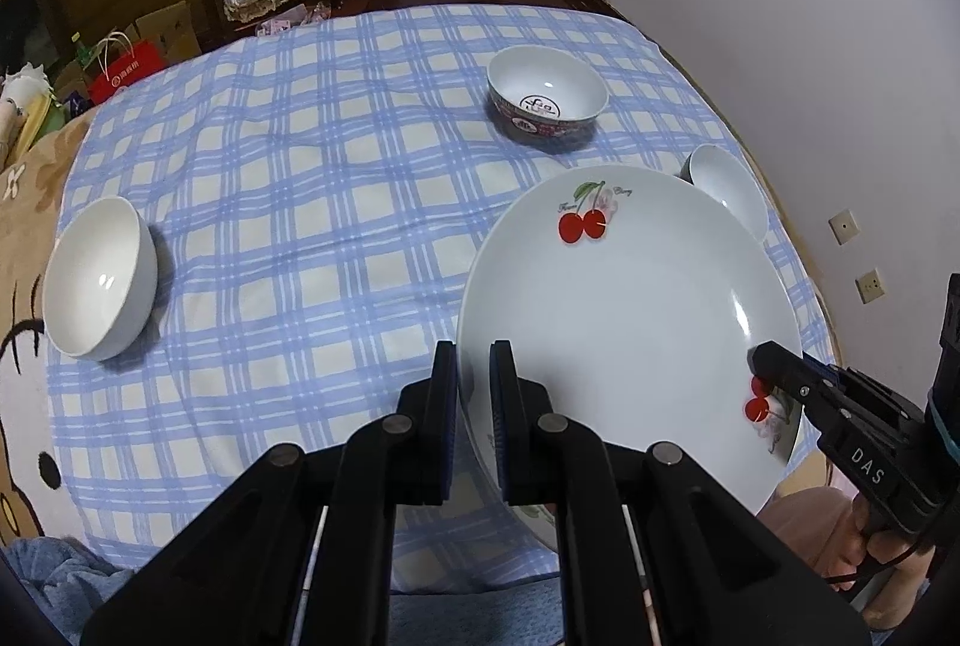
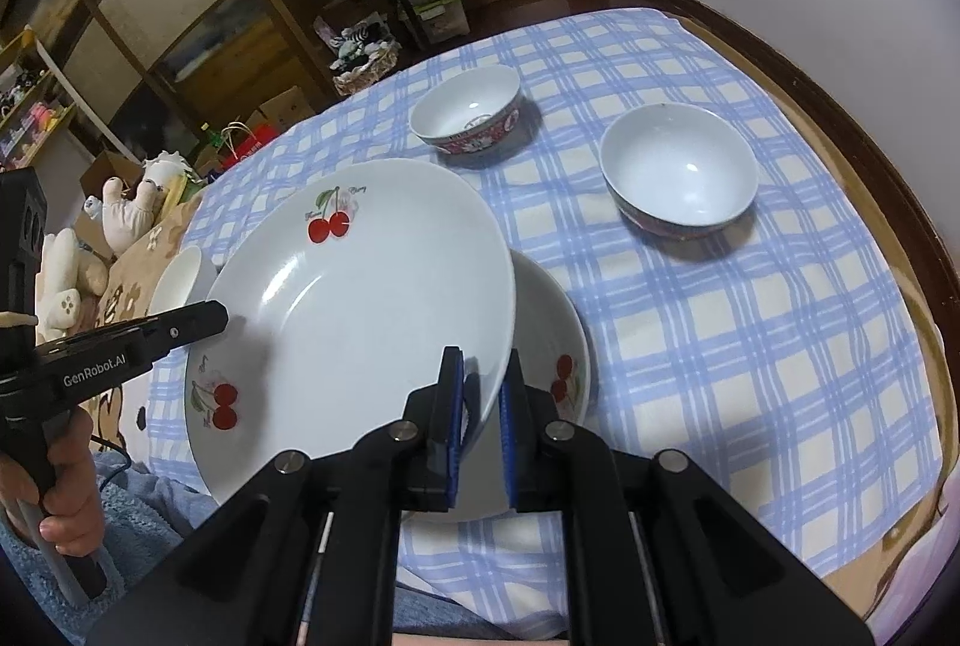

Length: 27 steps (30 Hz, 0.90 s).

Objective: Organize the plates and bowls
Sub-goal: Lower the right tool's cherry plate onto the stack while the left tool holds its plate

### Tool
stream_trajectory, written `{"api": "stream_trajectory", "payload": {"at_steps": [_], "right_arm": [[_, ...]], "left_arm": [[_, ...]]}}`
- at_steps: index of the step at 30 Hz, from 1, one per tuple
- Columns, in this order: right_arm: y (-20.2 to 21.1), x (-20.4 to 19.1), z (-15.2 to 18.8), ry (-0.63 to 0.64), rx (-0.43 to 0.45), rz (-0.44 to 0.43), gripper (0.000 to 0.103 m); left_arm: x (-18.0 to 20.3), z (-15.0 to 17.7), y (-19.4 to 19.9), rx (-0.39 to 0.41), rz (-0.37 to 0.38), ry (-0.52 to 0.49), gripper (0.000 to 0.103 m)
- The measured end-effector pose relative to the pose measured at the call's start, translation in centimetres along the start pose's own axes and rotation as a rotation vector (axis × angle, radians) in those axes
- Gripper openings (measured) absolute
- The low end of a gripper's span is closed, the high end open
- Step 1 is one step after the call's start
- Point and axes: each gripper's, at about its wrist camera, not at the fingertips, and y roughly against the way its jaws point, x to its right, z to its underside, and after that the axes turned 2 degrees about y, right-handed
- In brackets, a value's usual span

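A white cherry-print plate is held by both grippers above the blue checked cloth. My left gripper is shut on its left rim. On the opposite rim my right gripper is shut too. Just below lies a second cherry plate, mostly covered; whether the two touch I cannot tell. A plain white bowl sits at the left. Farther back are a red-patterned bowl and another patterned bowl.
The blue checked cloth covers a bed with a dark wooden rim by a white wall. Plush toys lie at its left edge. Shelves, boxes and a red bag crowd the floor beyond.
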Motion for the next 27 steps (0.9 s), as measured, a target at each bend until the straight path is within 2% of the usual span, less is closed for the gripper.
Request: {"api": "stream_trajectory", "payload": {"at_steps": [6, 9, 18, 27], "right_arm": [[-0.2, -0.4, 0.6, -0.003, 0.008, 0.027, 0.012], [-0.4, -0.2, 0.9, -0.015, 0.012, 0.022, 0.012], [-2.9, 1.1, 1.8, -0.061, -0.029, 0.02, 0.012], [-4.5, 1.9, 1.5, -0.079, -0.029, 0.048, 0.012]], "left_arm": [[0.1, 0.6, -1.1, -0.004, -0.019, -0.014, 0.01], [-0.1, 0.8, -1.4, -0.014, -0.004, -0.002, 0.01], [-0.9, 1.1, -4.4, -0.094, 0.021, 0.02, 0.01], [-0.5, 1.3, -6.3, -0.126, -0.002, 0.005, 0.01]]}}
